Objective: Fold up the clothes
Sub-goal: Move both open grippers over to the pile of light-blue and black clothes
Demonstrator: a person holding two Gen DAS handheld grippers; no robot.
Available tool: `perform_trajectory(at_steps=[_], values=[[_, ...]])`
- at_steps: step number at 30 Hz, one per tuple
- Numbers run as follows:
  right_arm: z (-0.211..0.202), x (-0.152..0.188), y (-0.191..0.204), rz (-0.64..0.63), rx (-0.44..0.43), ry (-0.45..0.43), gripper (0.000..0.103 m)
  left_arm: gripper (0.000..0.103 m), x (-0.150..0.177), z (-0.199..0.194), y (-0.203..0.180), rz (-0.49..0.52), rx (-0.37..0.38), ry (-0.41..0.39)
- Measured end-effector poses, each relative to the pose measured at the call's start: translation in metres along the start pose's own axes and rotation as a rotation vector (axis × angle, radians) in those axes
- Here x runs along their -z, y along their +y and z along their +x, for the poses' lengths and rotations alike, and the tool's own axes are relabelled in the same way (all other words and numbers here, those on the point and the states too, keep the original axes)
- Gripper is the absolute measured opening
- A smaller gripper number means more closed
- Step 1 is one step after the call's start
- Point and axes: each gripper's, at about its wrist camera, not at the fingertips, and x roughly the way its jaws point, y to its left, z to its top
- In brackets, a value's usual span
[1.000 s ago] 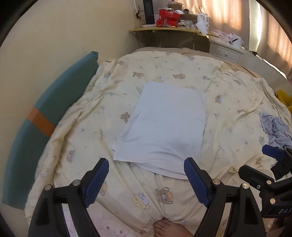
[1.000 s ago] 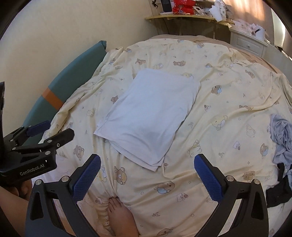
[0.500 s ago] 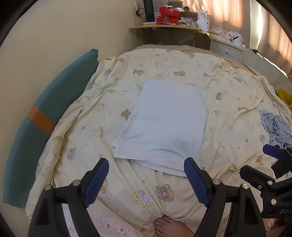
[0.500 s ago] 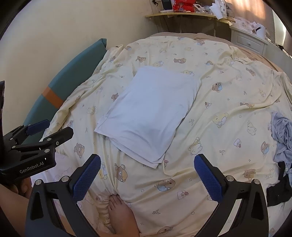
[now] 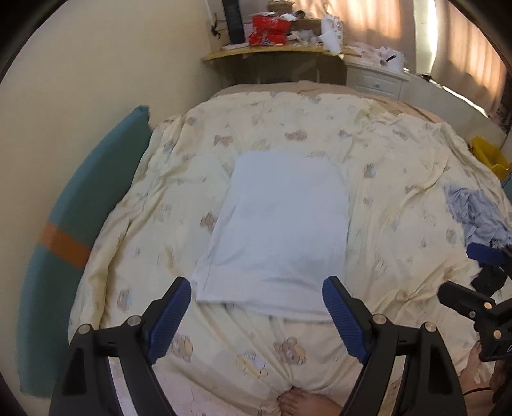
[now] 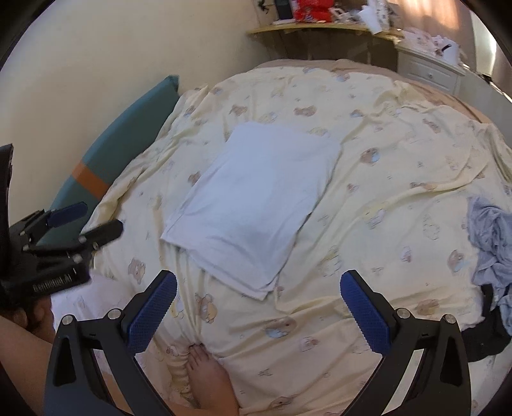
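A folded white garment lies flat on a bed spread with a pale yellow bear-print cover, its long axis running straight away from the left gripper toward the far end of the bed, its near short edge just ahead of the blue pads. From the right gripper, the same rectangle sits ahead and slightly left, its long axis slanting up to the right, its near corner pointing back between the fingers. Both grippers hang above the cover with jaws spread wide and nothing between them. Off to the right of both, at the bed's edge, a crumpled grey-blue garment sits in a heap, touching a dark cloth nearer the right gripper. A teal cushion with an orange band stands along the wall on the left. Beyond the bed, a wooden shelf carries a red package and loose clutter, beside a white nightstand. A yellow bin shows at far right; its contents cannot be made out. A bare foot rests on the cover below the right gripper.
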Motion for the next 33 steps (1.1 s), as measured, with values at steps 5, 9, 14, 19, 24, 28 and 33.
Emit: perform_trajectory(at_steps=[5,9,14,19,24,28,33], values=[[-0.037,-0.021,-0.027,0.050,0.004,-0.052,0.103,0.085,-0.057,-0.016,-0.024,0.108,0.039,-0.039],[-0.065,-0.030,-0.057,0.101,-0.019,-0.040,0.103,0.085,-0.088,-0.035,-0.079,0.373,0.027,-0.102],[-0.104,-0.040,-0.108,0.124,0.010,-0.034,0.103,0.085,-0.121,-0.046,-0.143,0.476,0.133,-0.071],[-0.148,-0.041,-0.170,0.141,0.073,-0.058,0.103,0.085,-0.128,-0.045,-0.229,0.563,0.253,-0.042],[-0.176,-0.026,-0.224,0.169,0.196,-0.037,0.103,0.085,-0.114,-0.037,-0.319,0.649,0.353,-0.052],[-0.195,-0.011,-0.263,0.203,0.292,-0.012,0.103,0.085,-0.103,-0.019,-0.350,0.601,0.445,-0.024],[-0.216,0.002,-0.290,0.243,0.372,-0.010,0.103,0.085,-0.115,0.014,-0.370,0.489,0.450,0.101]])
